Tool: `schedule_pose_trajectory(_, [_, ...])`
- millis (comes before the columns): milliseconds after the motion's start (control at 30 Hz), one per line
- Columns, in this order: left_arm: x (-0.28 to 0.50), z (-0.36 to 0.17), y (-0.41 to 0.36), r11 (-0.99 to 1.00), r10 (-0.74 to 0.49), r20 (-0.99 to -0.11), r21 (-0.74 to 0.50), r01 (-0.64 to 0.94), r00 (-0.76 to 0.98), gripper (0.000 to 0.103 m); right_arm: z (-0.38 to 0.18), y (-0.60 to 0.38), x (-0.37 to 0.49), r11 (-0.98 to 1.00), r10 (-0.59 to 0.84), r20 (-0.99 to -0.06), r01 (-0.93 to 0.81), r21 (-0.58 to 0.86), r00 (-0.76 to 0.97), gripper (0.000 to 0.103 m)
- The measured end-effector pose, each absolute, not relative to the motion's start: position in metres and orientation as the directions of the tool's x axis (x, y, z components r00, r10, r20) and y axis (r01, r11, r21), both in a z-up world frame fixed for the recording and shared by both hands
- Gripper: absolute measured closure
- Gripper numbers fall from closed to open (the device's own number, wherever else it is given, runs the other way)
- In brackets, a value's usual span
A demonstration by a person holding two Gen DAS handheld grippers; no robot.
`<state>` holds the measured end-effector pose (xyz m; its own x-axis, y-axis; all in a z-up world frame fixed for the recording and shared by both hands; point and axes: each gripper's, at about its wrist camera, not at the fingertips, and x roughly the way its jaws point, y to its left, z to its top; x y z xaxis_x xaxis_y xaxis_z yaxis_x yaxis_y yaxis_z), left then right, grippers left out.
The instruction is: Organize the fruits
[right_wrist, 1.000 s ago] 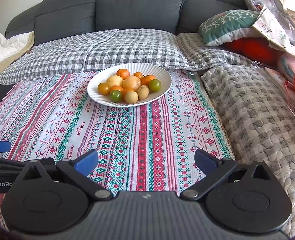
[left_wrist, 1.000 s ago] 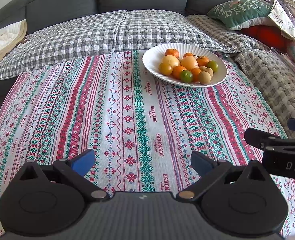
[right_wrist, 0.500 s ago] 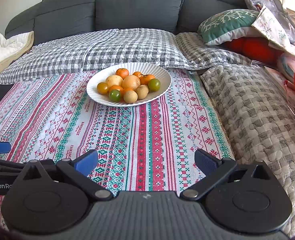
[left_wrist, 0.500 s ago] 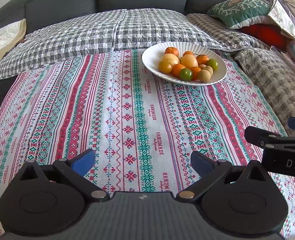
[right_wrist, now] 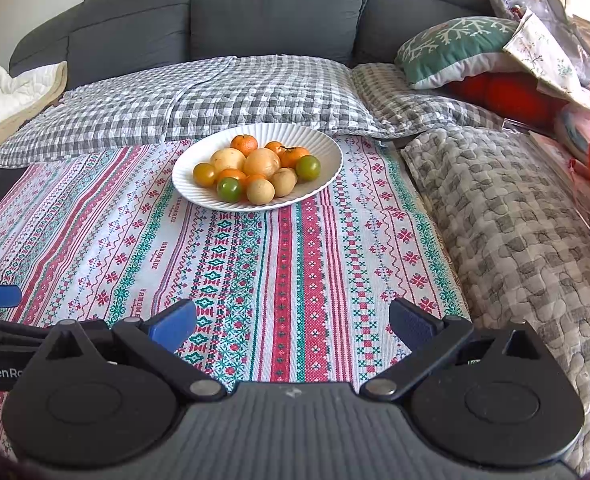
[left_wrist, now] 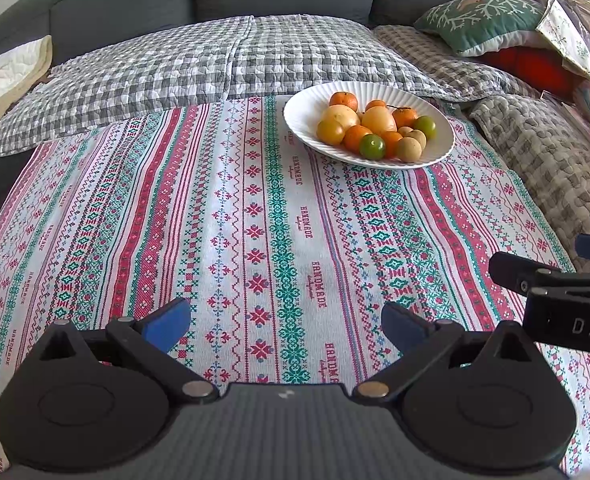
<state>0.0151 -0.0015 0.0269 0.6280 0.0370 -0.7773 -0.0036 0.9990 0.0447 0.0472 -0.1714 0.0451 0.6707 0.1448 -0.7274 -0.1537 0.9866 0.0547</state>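
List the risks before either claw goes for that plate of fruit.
1. The fruits are heaped together on the white plate; pulling the green fruit at the front may send neighbours rolling.
2. The plate rests on a patterned cloth over soft bedding, so pressing down might tip it.
3. Both open claws, left claw and right claw, sit close together and could collide.

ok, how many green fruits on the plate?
2. One green fruit sits at the near edge of the pile, the other on its right side. More could be hidden under the pile on the plate.

"HANDMADE" on tablecloth (left_wrist: 311, 236)
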Motion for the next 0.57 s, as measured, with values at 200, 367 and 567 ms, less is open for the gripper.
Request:
schedule_pose_trajectory(200, [0.0142,0.0256,-0.0010,0.999,0.037,-0.780,0.044,-0.005,0.625,0.008,0.0454,-0.1713,0.0474,0.987,0.145,-0.728,-0.154,0.055,0.671,0.000])
schedule_pose_trajectory(367, [0.0150,0.0260,-0.0011,0.999,0.037,-0.780,0.043,-0.004,0.625,0.008,0.0456,-0.1712,0.0474,0.987,0.145,-0.727,-0.154,0.054,0.671,0.000])
schedule_pose_trajectory(567, [0.0167,0.0227,0.0000,0.999,0.043,-0.789,0.051,-0.004,0.613,0.008,0.0433,-0.1699,0.0471,0.988,0.138,-0.726,-0.148,0.050,0.674,0.000])
